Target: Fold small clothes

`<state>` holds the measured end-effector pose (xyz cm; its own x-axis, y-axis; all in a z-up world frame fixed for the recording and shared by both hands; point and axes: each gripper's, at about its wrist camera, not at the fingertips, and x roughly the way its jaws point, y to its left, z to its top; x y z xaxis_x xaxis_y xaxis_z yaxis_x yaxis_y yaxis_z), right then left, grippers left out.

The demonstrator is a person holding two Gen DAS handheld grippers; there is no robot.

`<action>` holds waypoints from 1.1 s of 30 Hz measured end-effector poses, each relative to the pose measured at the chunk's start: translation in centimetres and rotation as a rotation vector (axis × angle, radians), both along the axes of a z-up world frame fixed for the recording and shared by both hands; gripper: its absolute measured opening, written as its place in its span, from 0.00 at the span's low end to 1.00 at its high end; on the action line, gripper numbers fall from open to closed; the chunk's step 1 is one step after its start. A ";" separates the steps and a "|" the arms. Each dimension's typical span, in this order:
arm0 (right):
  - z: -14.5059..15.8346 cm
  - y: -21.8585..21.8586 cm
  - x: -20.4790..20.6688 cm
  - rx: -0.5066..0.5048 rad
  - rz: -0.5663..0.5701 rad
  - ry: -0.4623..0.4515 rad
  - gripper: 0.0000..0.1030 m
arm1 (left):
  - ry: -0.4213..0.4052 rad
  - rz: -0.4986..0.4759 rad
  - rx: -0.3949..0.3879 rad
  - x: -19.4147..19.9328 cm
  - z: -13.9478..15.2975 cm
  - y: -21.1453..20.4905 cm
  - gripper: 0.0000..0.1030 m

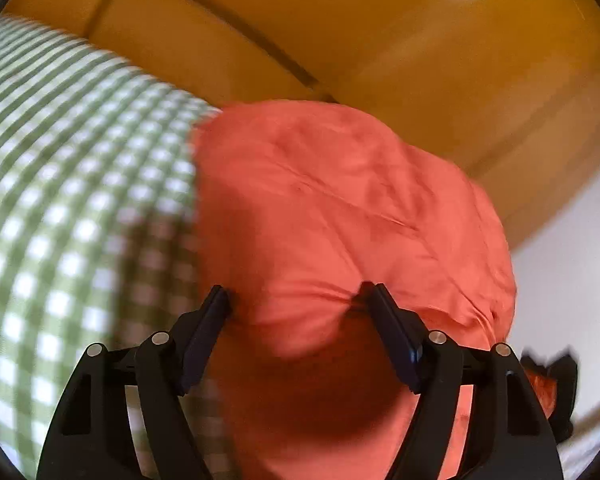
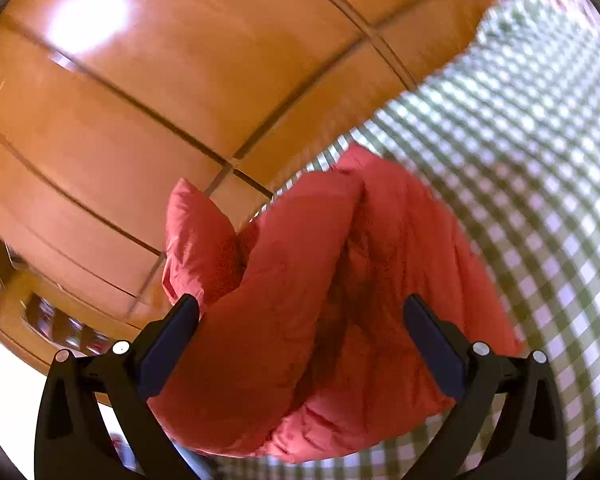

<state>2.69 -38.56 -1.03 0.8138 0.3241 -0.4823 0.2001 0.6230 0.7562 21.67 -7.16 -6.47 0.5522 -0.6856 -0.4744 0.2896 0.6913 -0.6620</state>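
A small coral-red garment [image 1: 324, 208] lies bunched on the green-and-white checked cloth [image 1: 60, 184]. In the left wrist view my left gripper [image 1: 296, 300] is open, its fingers [image 1: 204, 332] spread on either side of a raised fold of the garment. In the right wrist view the garment [image 2: 300, 312] is doubled over in thick folds, one corner sticking up at the left. My right gripper [image 2: 300, 312] is open, its fingers [image 2: 432, 344] straddling the folds. The image is blurred by motion.
Orange wooden cabinet panels with dark seams [image 2: 140, 100] stand behind the checked cloth [image 2: 520, 160]. A wooden shelf unit [image 2: 32, 320] shows at lower left. The other gripper's dark tip [image 1: 556, 384] shows at the right edge of the left wrist view.
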 end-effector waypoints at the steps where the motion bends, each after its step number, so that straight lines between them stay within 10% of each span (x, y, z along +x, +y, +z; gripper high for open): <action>1: 0.3 -0.4 -0.3 0.005 -0.021 -0.014 0.98 | -0.047 -0.016 0.041 -0.6 0.7 -1.4 0.70; 7: 3.9 -0.8 -1.5 -0.165 -0.046 -0.160 0.98 | -0.250 -0.134 0.254 -4.5 2.8 -8.5 0.71; 12: 2.3 1.3 2.1 -0.268 0.065 -0.030 0.96 | -0.261 -0.133 0.254 -4.3 3.0 -9.1 0.72; 21: 4.8 4.3 1.6 -0.492 0.139 -0.109 0.17 | -0.267 -0.123 0.300 -6.2 4.7 -10.6 0.79; 33: -0.8 -3.4 -0.7 -0.471 -0.116 -0.010 0.10 | -0.419 -0.241 0.605 -9.1 5.5 -20.6 0.93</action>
<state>1.94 -42.01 -1.78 0.8373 -0.0204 -0.5464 0.2821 0.8721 0.3998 12.62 -27.76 -0.94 0.6364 -0.4982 -0.5889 0.6213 0.7836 0.0085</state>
